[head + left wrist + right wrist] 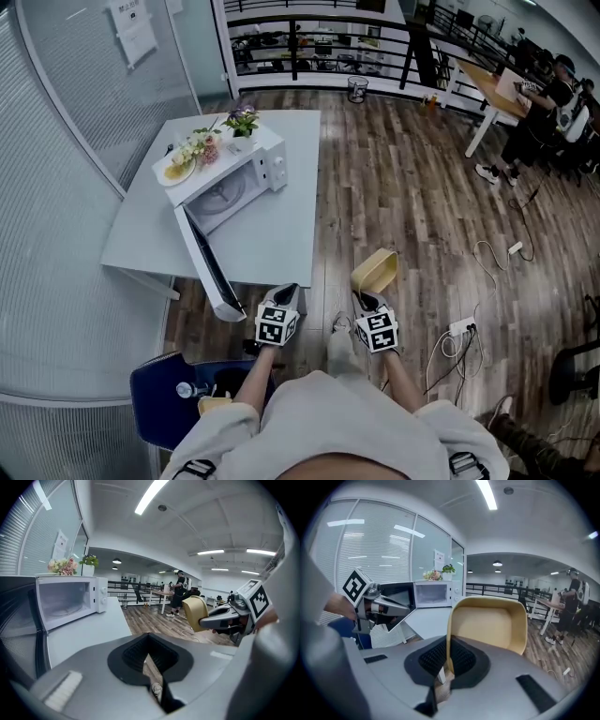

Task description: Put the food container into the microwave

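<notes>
I'm holding the food container [374,270] pinched by its rim in my right tongs [366,300], left tongs [286,292] closed, empty. I'm judging it mid-carry, next steering it to 11 o'clock into the open microwave [234,183] on the surface [286,234].

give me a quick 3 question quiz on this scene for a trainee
1. Which gripper holds the yellow food container? A) left gripper B) right gripper C) neither
2. True or false: the door of the microwave stands open.
3. Fill in: the microwave stands on a white ____.

Key: 1 B; 2 true; 3 table
</notes>
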`<state>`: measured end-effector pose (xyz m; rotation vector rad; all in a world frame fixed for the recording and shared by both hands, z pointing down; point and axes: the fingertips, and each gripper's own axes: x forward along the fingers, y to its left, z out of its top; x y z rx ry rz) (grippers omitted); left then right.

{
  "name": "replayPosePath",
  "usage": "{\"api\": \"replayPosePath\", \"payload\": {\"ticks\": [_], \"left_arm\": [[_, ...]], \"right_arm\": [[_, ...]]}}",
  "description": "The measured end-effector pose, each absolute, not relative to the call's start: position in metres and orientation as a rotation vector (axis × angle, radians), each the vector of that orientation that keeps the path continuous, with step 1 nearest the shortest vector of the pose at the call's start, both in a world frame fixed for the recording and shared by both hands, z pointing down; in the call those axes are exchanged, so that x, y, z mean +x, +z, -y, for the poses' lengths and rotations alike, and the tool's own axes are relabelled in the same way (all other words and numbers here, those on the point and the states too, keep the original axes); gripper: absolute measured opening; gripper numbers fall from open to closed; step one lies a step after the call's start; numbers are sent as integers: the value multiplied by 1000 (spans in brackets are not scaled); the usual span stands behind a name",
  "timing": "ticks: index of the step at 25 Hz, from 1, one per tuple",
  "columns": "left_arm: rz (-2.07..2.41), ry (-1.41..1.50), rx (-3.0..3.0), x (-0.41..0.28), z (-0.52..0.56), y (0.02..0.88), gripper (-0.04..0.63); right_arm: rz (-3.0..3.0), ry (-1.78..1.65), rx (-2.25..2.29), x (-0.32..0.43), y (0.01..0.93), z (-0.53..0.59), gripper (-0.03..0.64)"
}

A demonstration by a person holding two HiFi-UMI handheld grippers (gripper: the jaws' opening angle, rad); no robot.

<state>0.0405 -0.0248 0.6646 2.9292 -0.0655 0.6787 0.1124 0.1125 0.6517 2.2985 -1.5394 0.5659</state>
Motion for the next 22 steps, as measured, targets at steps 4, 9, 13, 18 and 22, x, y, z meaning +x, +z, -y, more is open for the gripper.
{"api": "replayPosePath", "payload": {"ticks": [4, 9, 13, 18, 22], "left_arm": [[81, 690, 2925, 67, 34, 665, 11], [91, 718, 2911, 105, 42, 668, 11], [97, 727, 2910, 142, 50, 666, 11], [109, 730, 2907, 189, 60, 660, 11], [128, 728, 2902, 225, 69, 657, 11]], "right_arm": [[1554, 559, 2288, 144, 650, -102, 17], [1567, 568, 2277, 186, 649, -91, 17], [1576, 570, 2272, 225, 647, -83, 17], [1584, 574, 2266, 272, 642, -75, 17], [1595, 574, 2254, 309, 640, -67, 17]]}}
